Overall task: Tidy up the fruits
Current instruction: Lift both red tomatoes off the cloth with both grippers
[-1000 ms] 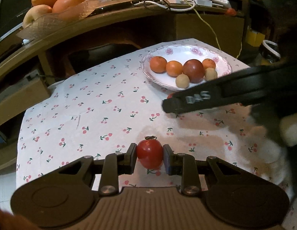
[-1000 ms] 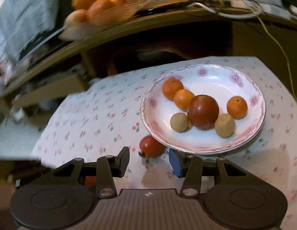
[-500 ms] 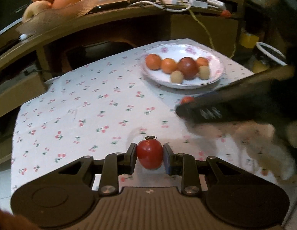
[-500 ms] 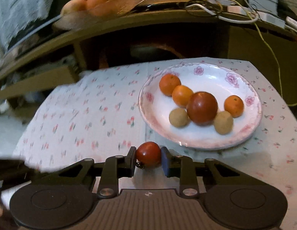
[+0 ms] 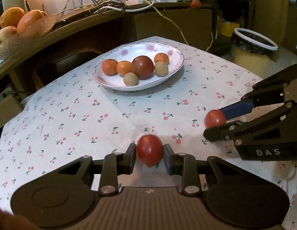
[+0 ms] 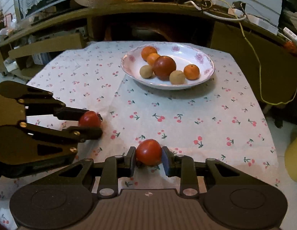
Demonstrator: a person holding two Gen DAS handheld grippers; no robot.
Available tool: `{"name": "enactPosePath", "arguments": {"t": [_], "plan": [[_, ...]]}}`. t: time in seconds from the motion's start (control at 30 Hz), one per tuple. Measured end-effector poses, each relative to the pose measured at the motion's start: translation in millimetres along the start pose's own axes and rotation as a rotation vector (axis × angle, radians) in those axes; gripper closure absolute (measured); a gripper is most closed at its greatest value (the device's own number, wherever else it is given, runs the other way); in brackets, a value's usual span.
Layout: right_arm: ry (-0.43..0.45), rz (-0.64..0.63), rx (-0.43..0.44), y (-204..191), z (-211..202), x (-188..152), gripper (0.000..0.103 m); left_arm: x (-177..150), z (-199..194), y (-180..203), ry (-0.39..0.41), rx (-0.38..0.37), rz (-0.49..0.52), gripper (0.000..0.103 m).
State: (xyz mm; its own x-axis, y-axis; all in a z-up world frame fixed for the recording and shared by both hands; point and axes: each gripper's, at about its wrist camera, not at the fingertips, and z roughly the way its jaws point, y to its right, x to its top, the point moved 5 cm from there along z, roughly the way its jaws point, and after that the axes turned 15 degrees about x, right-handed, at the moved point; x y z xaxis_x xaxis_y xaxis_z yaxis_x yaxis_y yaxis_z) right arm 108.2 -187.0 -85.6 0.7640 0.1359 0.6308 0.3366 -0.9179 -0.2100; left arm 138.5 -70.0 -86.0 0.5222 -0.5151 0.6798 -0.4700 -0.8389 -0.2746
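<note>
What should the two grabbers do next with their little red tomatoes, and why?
Probably carry both toward the plate. Each hand-held gripper, left and right, is shut on a small red tomato, and the plate across the cloth holds the other fruits, with bare space near its front rim.

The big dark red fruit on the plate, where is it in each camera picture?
Left wrist view: the big dark red fruit sits upper middle, in the centre of the plate, among the small oranges.
Right wrist view: it sits upper middle, slightly right, in the same plate.
Shared landmark: the white flowered plate on the cherry tablecloth.
</note>
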Motion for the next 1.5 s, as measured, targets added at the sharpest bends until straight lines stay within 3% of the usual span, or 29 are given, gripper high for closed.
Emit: {"name": "enactPosePath", "arguments": {"t": [0.3, 0.6, 0.77, 0.9, 0.93, 1.03, 1.5], "plan": [[0.031, 0.017, 0.054, 4.6, -16.1, 5.7, 0.055, 2.5, -7.0, 7.5, -0.023, 0.070, 0.100, 0.051], [0.018, 0.010, 0.087, 5.4, -10.7, 8.8, 0.055, 7.5, 1.7, 2.7, -0.034, 0.048, 0.087, 0.050], [-0.011, 0.019, 0.085, 8.0, -5.8, 2.2, 0.055, 3.2, 5.0, -6.9, -0.042, 0.028, 0.030, 0.048], [-0.013, 0.006, 0.071, 6.0, -4.9, 3.0, 0.063, 1.6, 4.3, -9.0, -0.036, 0.038, 0.015, 0.048], [-0.015, 0.006, 0.069, 5.4, -4.4, 4.0, 0.065, 2.2, 4.8, -8.7, -0.037, 0.038, 0.011, 0.050], [-0.015, 0.007, 0.051, 5.9, -4.6, 5.4, 0.074, 3.8, 4.6, -7.4, -0.048, 0.021, -0.002, 0.068], [0.041, 0.028, 0.080, 5.5, -14.5, 21.0, 0.075, 23.4, -2.4, -5.6, -0.014, 0.029, -0.024, 0.069]]}}
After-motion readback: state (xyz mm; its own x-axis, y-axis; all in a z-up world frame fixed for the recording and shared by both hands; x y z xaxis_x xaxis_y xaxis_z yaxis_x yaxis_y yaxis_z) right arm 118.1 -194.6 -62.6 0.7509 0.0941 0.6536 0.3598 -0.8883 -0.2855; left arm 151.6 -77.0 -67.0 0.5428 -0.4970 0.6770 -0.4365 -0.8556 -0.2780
